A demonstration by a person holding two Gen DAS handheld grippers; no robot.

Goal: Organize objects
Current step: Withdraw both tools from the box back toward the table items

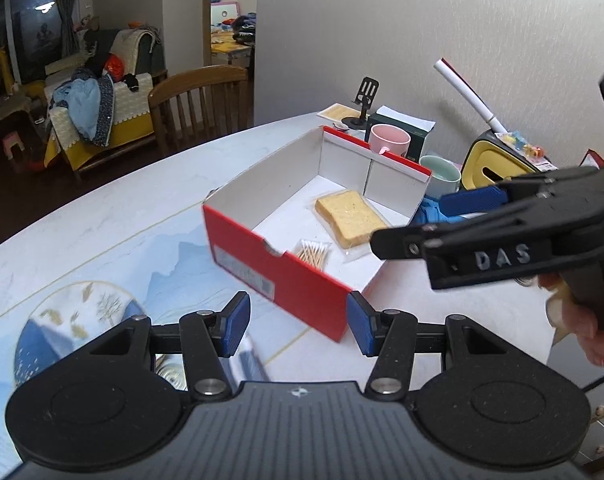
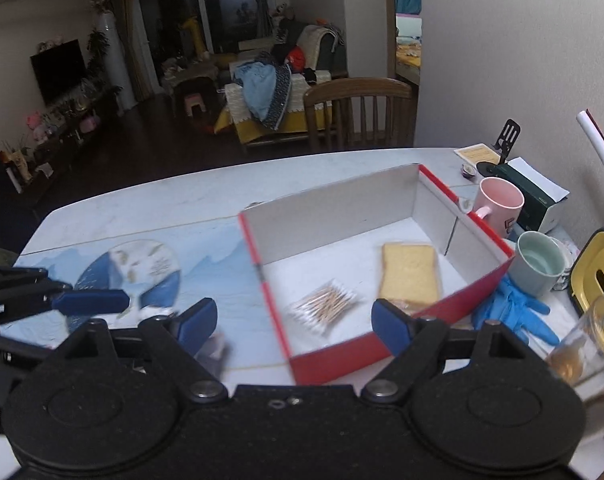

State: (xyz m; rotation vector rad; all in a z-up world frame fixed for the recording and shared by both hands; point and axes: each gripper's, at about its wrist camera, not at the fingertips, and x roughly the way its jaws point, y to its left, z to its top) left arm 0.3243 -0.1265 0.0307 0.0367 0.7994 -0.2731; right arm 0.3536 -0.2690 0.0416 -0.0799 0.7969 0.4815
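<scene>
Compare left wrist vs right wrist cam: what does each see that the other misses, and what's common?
Left wrist only: the person's hand on the right gripper's handle, and that gripper's "DAS" lettering.

Right wrist only: the TV across the room, a glass jar at the right edge, and the left gripper coming in from the left.

Both: red box holding the bagged bread slice and cotton swabs, pink mug, green mug, blue glove, yellow tissue box, wooden chair.

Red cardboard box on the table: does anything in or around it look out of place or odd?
The crumpled blue rubber glove lies loose on the table against the red cardboard box, outside it, while the wrapped bread slice and cotton swabs lie inside.
</scene>
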